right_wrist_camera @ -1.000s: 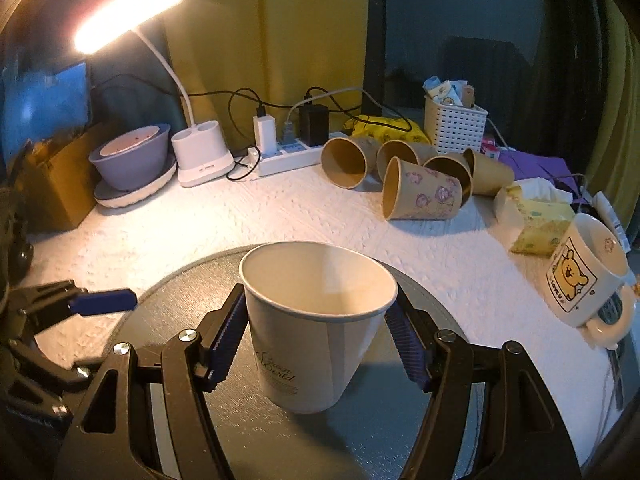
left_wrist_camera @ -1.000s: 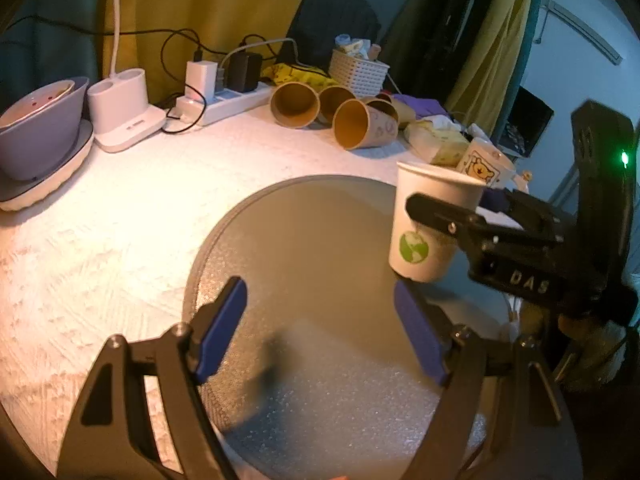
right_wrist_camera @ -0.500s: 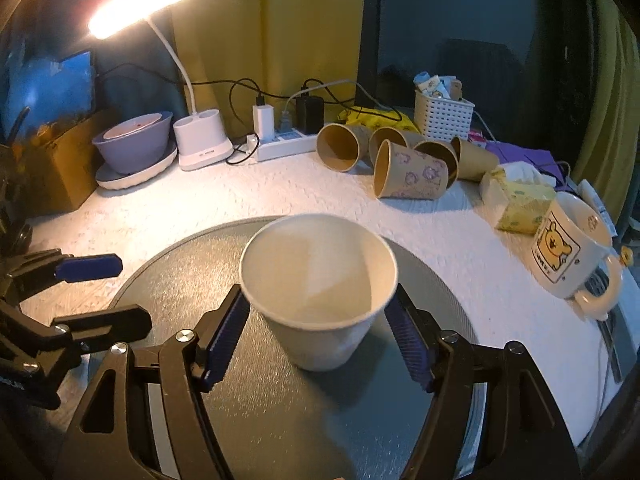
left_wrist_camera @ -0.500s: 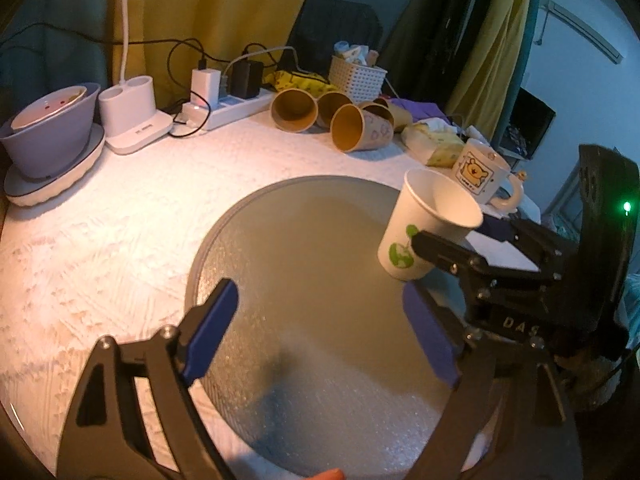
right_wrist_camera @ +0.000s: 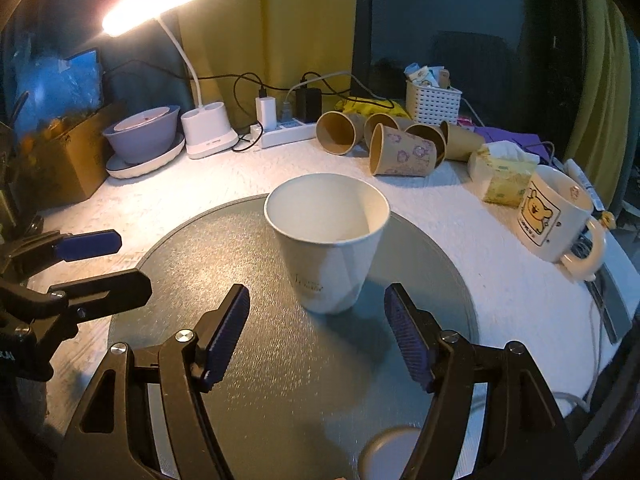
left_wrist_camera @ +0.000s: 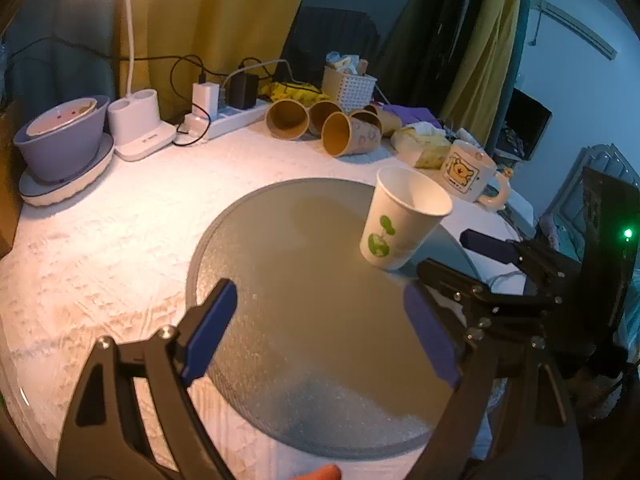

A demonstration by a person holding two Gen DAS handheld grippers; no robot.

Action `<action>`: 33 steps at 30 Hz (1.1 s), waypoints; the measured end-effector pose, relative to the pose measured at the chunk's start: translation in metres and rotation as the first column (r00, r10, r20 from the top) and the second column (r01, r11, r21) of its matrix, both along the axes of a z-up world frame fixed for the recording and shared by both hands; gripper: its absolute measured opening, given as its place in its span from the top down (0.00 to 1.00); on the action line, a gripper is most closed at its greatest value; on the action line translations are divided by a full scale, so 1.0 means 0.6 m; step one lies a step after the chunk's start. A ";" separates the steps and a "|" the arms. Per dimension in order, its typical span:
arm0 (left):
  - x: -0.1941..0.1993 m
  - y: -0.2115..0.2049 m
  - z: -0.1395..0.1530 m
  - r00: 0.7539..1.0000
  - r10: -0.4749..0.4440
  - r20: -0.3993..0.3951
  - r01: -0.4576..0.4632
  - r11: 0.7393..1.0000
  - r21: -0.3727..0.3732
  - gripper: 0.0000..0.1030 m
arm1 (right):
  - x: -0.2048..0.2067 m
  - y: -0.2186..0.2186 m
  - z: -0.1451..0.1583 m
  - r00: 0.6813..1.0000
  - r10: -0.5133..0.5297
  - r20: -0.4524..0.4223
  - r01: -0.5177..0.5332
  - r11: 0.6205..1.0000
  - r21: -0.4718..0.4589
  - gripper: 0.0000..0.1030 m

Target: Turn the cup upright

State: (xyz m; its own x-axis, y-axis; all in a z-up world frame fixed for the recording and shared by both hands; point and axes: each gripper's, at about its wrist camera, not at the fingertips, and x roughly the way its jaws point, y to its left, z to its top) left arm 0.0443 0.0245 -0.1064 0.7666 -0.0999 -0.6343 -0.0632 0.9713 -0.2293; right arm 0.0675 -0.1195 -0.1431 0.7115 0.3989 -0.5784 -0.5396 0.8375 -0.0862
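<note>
A white paper cup (right_wrist_camera: 328,240) with a green print stands upright, mouth up, on the round grey mat (right_wrist_camera: 280,380). It also shows in the left wrist view (left_wrist_camera: 404,222) at the mat's right edge (left_wrist_camera: 240,248). My right gripper (right_wrist_camera: 318,338) is open and empty, its blue pads just short of the cup, apart from it. My left gripper (left_wrist_camera: 324,330) is open and empty over the near part of the mat. The right gripper's fingers (left_wrist_camera: 492,246) show at the right of the left wrist view, behind the cup.
Several brown paper cups (right_wrist_camera: 400,148) lie on their sides at the back. A bear mug (right_wrist_camera: 554,216) and tissue pack (right_wrist_camera: 504,172) stand right. A purple bowl (right_wrist_camera: 142,134), lamp base (right_wrist_camera: 208,132), power strip (right_wrist_camera: 288,130) and white basket (right_wrist_camera: 432,98) line the back.
My right gripper has opened, let go of the cup and drawn back; the cup now stands free on the mat. My left gripper has pulled back and up.
</note>
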 end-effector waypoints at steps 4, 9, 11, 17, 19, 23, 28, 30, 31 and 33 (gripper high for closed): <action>-0.015 -0.007 0.007 1.000 0.001 0.018 -0.001 1.000 0.010 0.15 | -0.018 -0.008 0.006 1.000 -0.008 0.010 0.008 1.000 0.003 0.29; -0.037 -0.016 0.019 0.999 0.004 0.046 -0.005 1.000 0.022 0.15 | -0.039 -0.012 0.014 1.000 -0.007 0.026 0.007 1.000 0.003 0.29; -0.045 -0.018 0.025 0.998 0.003 0.057 -0.005 1.000 0.026 0.15 | -0.050 -0.015 0.018 0.999 -0.008 0.034 0.008 1.000 0.004 0.29; -0.070 -0.024 0.038 0.996 0.003 0.090 -0.007 0.999 0.038 0.14 | -0.076 -0.022 0.032 0.998 -0.017 0.052 0.016 1.000 0.016 0.29; -0.079 -0.026 0.043 0.995 0.005 0.102 -0.009 0.999 0.044 0.14 | -0.087 -0.025 0.037 0.998 -0.020 0.058 0.019 1.000 0.019 0.29; -0.096 -0.033 0.053 0.992 0.003 0.123 -0.011 0.998 0.065 0.14 | -0.105 -0.030 0.045 0.997 -0.026 0.069 0.024 0.999 0.027 0.29; -0.120 -0.044 0.069 0.987 -0.010 0.161 -0.002 0.997 0.076 0.14 | -0.129 -0.037 0.056 0.995 -0.039 0.088 0.036 0.999 0.036 0.29; -0.130 -0.048 0.075 0.984 -0.012 0.176 -0.002 0.997 0.079 0.14 | -0.140 -0.040 0.062 0.995 -0.046 0.093 0.043 0.998 0.040 0.29; -0.135 -0.049 0.079 0.983 -0.013 0.183 -0.002 0.997 0.080 0.14 | -0.143 -0.042 0.065 0.994 -0.049 0.095 0.045 0.998 0.043 0.29; -0.146 -0.053 0.087 0.980 -0.008 0.201 -0.009 0.996 0.088 0.14 | -0.153 -0.046 0.072 0.994 -0.057 0.098 0.053 0.997 0.049 0.29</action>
State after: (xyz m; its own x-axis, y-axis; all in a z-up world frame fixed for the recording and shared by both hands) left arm -0.0431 -0.0071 -0.0540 0.8793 -0.0500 -0.4737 -0.0250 0.9882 -0.1508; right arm -0.0244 -0.1473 -0.0998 0.7860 0.3822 -0.4859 -0.4835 0.8699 -0.0979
